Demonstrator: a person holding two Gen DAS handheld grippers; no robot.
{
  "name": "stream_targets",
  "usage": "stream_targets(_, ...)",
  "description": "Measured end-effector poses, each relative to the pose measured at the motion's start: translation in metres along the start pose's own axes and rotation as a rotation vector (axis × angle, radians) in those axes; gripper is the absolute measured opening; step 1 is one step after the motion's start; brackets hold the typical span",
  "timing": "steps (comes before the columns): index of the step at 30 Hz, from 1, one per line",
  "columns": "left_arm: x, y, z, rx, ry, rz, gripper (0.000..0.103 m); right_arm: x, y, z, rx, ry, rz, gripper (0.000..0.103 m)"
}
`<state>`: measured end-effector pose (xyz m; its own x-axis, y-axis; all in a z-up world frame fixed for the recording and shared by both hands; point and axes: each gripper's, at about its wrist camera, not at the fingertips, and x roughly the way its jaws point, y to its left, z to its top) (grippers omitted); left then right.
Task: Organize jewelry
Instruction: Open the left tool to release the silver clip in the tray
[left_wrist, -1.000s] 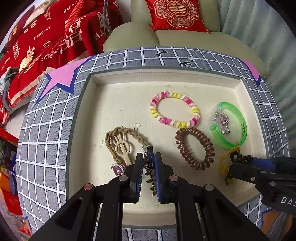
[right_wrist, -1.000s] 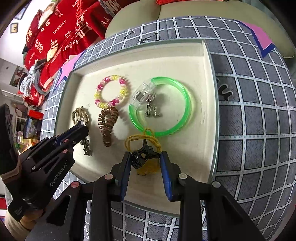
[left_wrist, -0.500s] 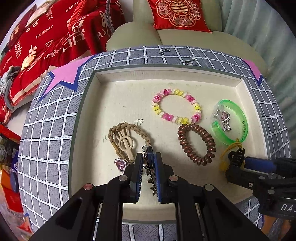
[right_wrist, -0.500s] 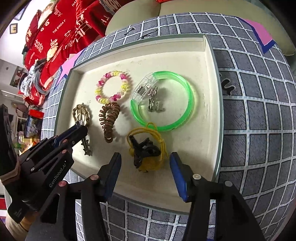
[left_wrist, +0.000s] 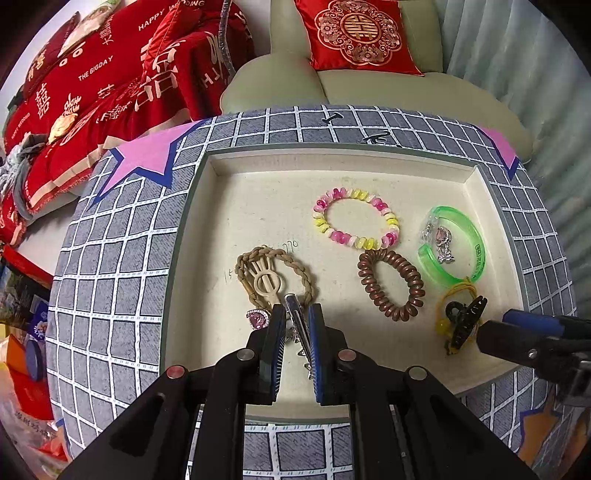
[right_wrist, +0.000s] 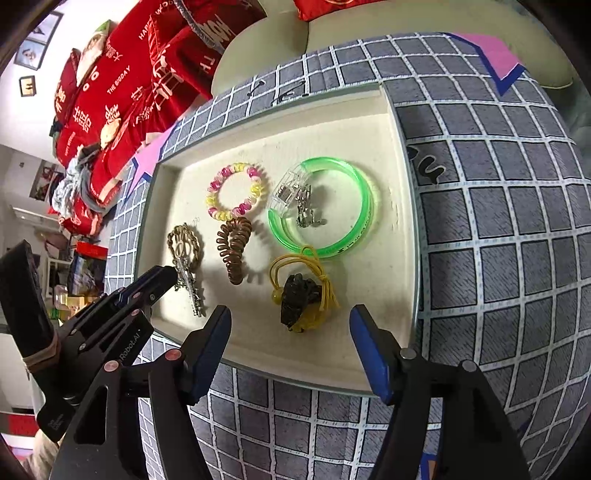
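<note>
A cream tray (left_wrist: 258, 206) holds the jewelry. My left gripper (left_wrist: 296, 314) is shut on a silver hair clip (left_wrist: 300, 332) at the tray's front; the clip also shows in the right wrist view (right_wrist: 190, 286). My right gripper (right_wrist: 290, 321) is open and empty, just in front of a black claw clip (right_wrist: 297, 295) lying on a yellow hair tie (right_wrist: 295, 260). In the tray lie a pink and yellow bead bracelet (left_wrist: 356, 218), a brown coil hair tie (left_wrist: 391, 282), a green bangle (left_wrist: 454, 251) with silver earrings (left_wrist: 441, 243), a braided tan tie (left_wrist: 275, 271) and a pink gem ring (left_wrist: 256, 319).
The tray rests on a round table with a grey grid cloth (left_wrist: 118, 266). A pale green sofa (left_wrist: 369, 92) with a red cushion (left_wrist: 358, 33) and red bedding (left_wrist: 92, 81) lie beyond. The table edge drops off at the front and sides.
My right gripper has opened, let go of the black claw clip and yellow tie, and drawn back toward the tray's front. My left gripper has pulled back slightly with the hair clip.
</note>
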<state>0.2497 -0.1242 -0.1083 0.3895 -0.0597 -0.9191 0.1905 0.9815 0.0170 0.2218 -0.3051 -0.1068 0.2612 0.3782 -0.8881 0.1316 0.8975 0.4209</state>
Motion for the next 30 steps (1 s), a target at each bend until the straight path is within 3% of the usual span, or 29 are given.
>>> stream_targets(10,-0.008,0.003,-0.005,0.003,0.005,0.003,0.023,-0.005,0.005,-0.004,0.004,-0.016,-0.022,0.075)
stream_targets(12,-0.009,0.006,-0.006,-0.008,0.011,0.006,0.057,-0.005,0.005,-0.004,0.004,-0.015,-0.029,0.079)
stream_targets(13,-0.012,0.009,-0.007,-0.021,0.003,0.013,0.097,-0.004,0.006,-0.004,0.004,-0.015,-0.031,0.079)
stream_targets(14,-0.017,0.011,-0.008,-0.035,-0.026,0.025,0.103,-0.004,0.007,-0.005,0.002,-0.015,-0.033,0.079)
stream_targets(22,-0.024,0.019,-0.012,-0.038,-0.018,0.031,0.103,-0.003,0.016,-0.007,-0.013,-0.011,-0.071,0.083)
stream_targets(25,-0.026,0.021,-0.016,-0.03,-0.013,0.035,0.103,-0.003,0.02,-0.01,-0.039,-0.019,-0.103,0.092)
stream_targets(26,-0.027,0.021,-0.018,-0.026,-0.011,0.039,0.103,-0.003,0.022,-0.011,-0.046,-0.024,-0.113,0.103)
stream_targets(30,-0.029,0.024,-0.024,-0.028,-0.003,0.037,0.103,-0.007,0.024,-0.017,-0.052,-0.052,-0.132,0.103)
